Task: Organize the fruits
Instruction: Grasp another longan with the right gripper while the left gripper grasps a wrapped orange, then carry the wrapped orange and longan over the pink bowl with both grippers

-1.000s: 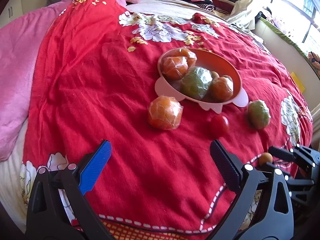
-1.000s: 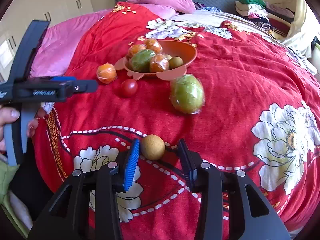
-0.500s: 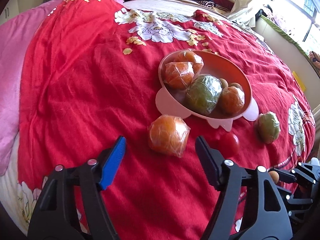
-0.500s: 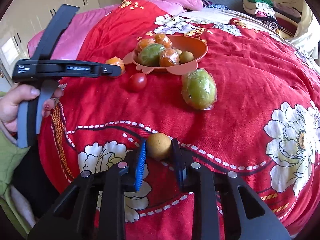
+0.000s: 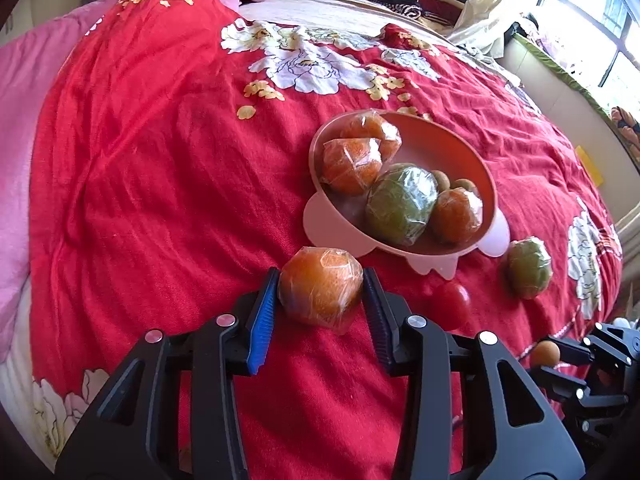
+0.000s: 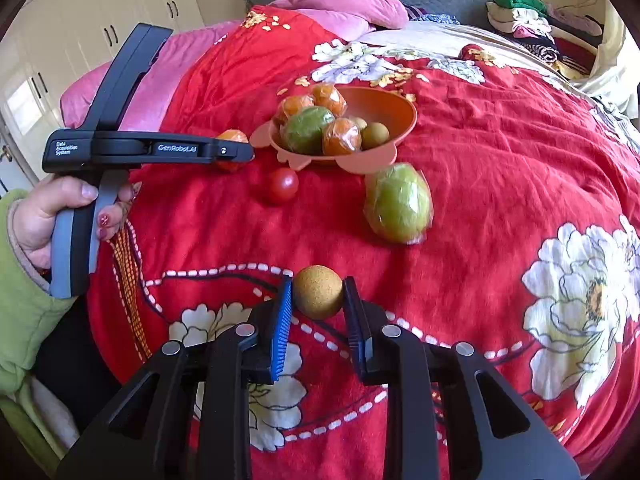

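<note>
A: Where do the two tools stand?

B: The left gripper (image 5: 320, 294) has just been closing its jaws, and they now press on both sides of a wrapped orange (image 5: 320, 292) that lies on the red bedspread (image 5: 140, 200), just near of the pink bowl (image 5: 320, 216). The right gripper (image 6: 317, 300) is clenched on a small tan round fruit (image 6: 318, 292), low on the bedspread at the near edge, over the dashed white border.

A: And the rest of the fruit?

B: In the bowl sit three wrapped oranges, a wrapped green fruit (image 6: 308, 128) and a couple of small brownish-green ones (image 6: 374, 135). Outside it, a red tomato (image 6: 283, 185) lies near of the bowl and to the right of the held orange in the left wrist view. A second wrapped green fruit (image 6: 398, 202) lies on the cloth just near of the bowl's right end, well apart from the tan fruit.

A: Is the person visible?

B: In the right wrist view a hand (image 6: 44, 216) in a green sleeve grips the grey handle of the left tool, at the left side of the bed. Pink pillows (image 6: 340, 4) lie at the far end.
</note>
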`<state>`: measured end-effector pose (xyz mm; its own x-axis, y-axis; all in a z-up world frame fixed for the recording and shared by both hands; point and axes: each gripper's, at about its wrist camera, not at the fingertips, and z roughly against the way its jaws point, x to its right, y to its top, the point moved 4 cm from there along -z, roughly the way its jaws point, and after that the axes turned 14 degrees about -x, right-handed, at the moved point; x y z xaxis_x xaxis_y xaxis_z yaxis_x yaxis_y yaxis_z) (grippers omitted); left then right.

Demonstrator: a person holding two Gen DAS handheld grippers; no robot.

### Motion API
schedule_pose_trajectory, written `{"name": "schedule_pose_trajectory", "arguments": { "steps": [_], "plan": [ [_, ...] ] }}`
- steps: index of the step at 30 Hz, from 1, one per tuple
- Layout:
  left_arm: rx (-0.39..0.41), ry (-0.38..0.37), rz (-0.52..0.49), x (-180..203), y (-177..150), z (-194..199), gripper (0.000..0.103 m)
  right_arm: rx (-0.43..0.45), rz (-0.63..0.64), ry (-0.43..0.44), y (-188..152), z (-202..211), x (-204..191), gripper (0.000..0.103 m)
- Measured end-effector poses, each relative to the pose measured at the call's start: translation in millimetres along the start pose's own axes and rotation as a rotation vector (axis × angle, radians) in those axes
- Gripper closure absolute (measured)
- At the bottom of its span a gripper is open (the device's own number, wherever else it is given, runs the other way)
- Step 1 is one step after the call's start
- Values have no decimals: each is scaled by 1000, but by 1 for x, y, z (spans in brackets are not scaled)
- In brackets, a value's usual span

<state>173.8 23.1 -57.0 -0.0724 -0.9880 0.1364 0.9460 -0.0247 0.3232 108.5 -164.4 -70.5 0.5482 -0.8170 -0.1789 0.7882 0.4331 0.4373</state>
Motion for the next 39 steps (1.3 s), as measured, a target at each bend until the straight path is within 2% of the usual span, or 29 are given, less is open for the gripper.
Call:
{"name": "schedule_pose_trajectory", "arguments": {
  "steps": [9, 18, 28, 39],
  "plan": [
    [26, -34, -29, 16, 3, 18, 70, 42, -17, 10, 20, 11, 12, 79],
    [36, -43, -74, 38, 25, 23, 70, 89, -29, -4, 45, 24, 30, 79],
    [24, -51, -104, 54, 61, 11, 70, 115, -27, 5, 78, 17, 41, 79],
    [-10, -78, -124, 63, 89, -11, 70, 103, -22, 4, 101, -2, 47, 79]
  ]
}}
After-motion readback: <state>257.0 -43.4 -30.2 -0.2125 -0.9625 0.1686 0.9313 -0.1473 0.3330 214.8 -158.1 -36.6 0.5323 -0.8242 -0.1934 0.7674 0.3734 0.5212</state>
